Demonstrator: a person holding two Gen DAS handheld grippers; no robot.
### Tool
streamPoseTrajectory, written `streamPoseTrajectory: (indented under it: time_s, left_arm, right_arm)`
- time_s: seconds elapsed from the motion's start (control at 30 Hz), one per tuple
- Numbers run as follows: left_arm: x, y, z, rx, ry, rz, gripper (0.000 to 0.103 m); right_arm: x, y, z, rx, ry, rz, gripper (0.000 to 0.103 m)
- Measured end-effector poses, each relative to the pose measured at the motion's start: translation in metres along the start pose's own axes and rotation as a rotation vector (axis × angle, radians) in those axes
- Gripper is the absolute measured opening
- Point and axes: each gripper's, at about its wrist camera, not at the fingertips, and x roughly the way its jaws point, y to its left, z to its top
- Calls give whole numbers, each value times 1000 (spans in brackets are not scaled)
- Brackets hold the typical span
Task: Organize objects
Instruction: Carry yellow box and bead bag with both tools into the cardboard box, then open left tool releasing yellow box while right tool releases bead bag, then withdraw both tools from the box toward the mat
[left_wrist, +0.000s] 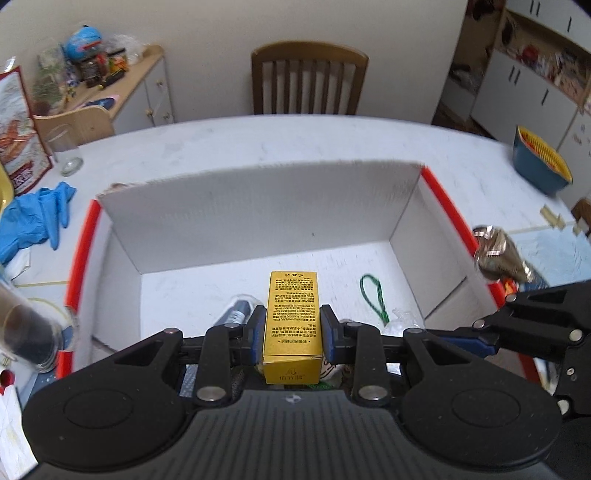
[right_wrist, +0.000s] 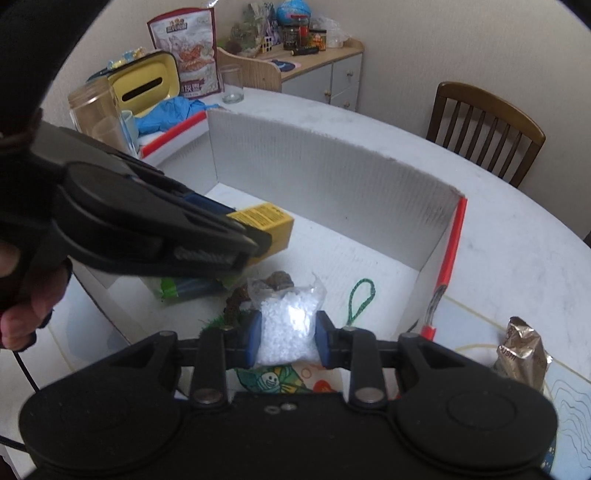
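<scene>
My left gripper is shut on a yellow box with black print and holds it over the open white cardboard box with red edges. The yellow box also shows in the right wrist view, held by the left gripper. My right gripper is shut on a clear bag of white granules, also over the cardboard box. On the box floor lie a green cord loop, a dark tube and a brown lump.
The white table holds blue gloves, a drinking glass, a snack bag, a blue-and-yellow holder and a crumpled foil packet. A yellow tissue box and plastic jar stand at the left. A wooden chair is behind.
</scene>
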Motion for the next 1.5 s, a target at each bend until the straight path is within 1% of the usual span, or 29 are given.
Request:
streamPoseTrajectory:
  time_s: [0.1, 0.23, 0.33, 0.4, 0.5, 0.63, 0.67, 0.7, 0.77, 0.87, 1.03, 1.17, 1.27, 1.43, 1.5]
  left_arm:
    - [9, -2, -1, 14, 30, -3, 29]
    - [20, 0, -2, 5, 82, -4, 29]
    - [23, 3, -3, -3, 97, 4, 30]
    - [25, 6, -3, -11, 105, 5, 30]
    - [25, 6, -6, -4, 114, 20, 30]
    - [20, 4, -8, -7, 101, 33, 33]
    - [18, 4, -8, -16, 95, 31, 38]
    - [15, 4, -8, -24, 87, 31, 47]
    - [8, 1, -8, -29, 62, 37, 55]
    - [-1, -6, -7, -24, 41, 52, 56]
    - [-20, -16, -8, -42, 8, 52, 56]
    - [-37, -27, -11, -52, -23, 54, 56]
    - [-50, -38, -13, -59, -49, 68, 56]
    - [-71, -59, -18, -58, -88, 73, 56]
    - [-79, -67, -20, -59, -98, 67, 60]
  right_arm:
    - [2, -1, 0, 2, 7, 5, 30]
    - [-1, 0, -1, -5, 0, 11, 33]
    - [-8, -1, -3, -8, -14, 18, 38]
    - [-13, -3, -3, -6, -32, 19, 44]
    - [-21, -7, -3, 4, -51, 28, 46]
    - [-33, -14, -5, 19, -78, 37, 51]
    - [-35, -16, -6, 22, -83, 39, 51]
    - [-39, -17, -8, 24, -88, 41, 52]
    - [-45, -20, -10, 28, -99, 43, 52]
    - [-54, -26, -14, 40, -114, 48, 53]
    - [-68, -35, -20, 59, -137, 56, 54]
    - [-84, -43, -28, 73, -158, 61, 57]
    - [-99, -51, -36, 86, -183, 63, 61]
    - [-121, -67, -50, 113, -216, 67, 63]
    - [-130, -74, -56, 122, -225, 67, 64]
